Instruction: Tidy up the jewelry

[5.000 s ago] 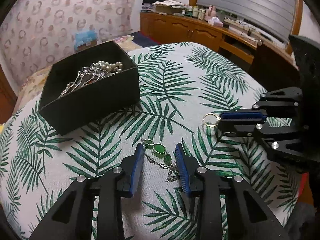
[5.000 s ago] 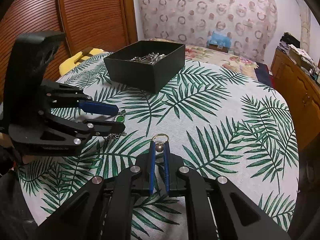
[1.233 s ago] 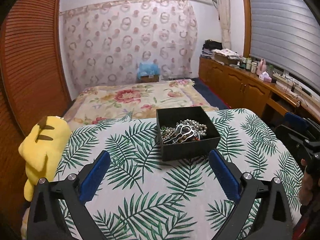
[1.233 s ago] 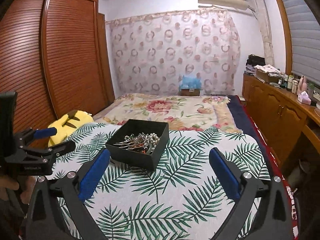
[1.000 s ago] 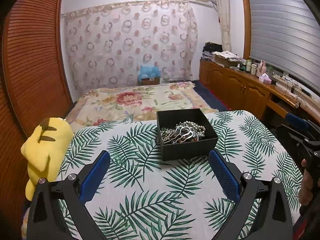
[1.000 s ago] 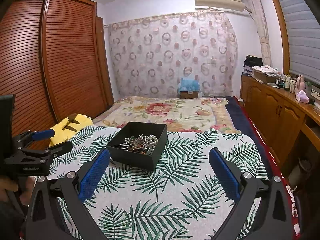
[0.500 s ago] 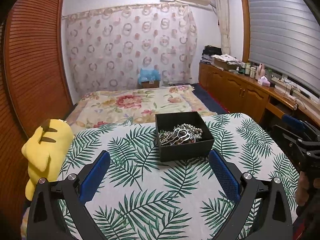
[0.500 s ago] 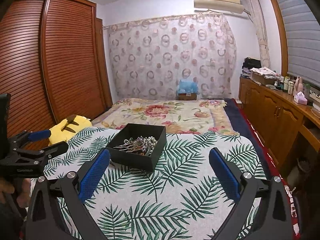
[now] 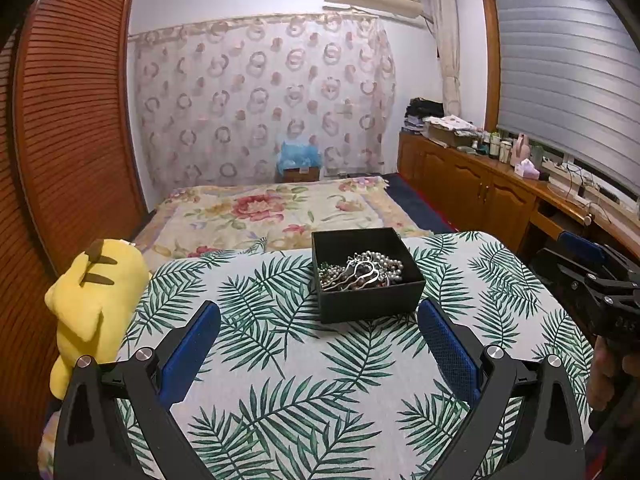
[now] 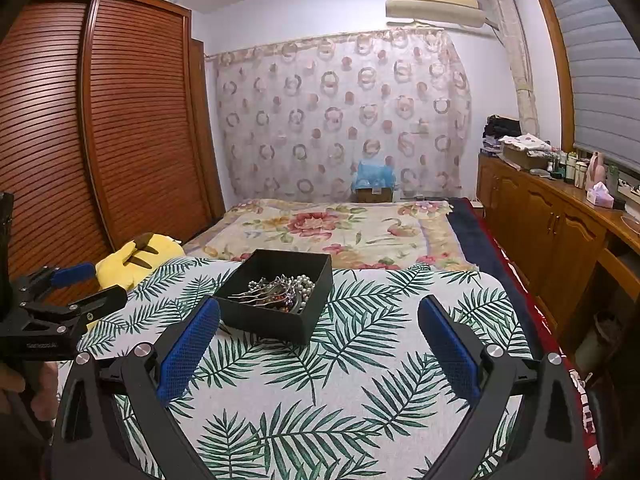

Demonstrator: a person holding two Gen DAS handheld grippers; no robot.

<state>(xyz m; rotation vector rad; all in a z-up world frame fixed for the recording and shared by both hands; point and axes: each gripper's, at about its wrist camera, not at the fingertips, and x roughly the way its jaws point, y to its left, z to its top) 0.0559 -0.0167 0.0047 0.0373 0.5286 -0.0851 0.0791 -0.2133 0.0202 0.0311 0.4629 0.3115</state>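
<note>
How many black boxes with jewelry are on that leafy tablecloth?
1. The black box sits toward the far side of the leaf-print tablecloth, holding a tangle of pearls and silver jewelry. No other box shows in either view.

Even, dim-warm indoor light; sharp focus; strong fisheye bending, dark vignette at corners.

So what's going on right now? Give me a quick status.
Left gripper open, empty, held back from box. Right gripper open, empty. Jewelry piled inside black box on leaf-print cloth. Nothing in the way.
</note>
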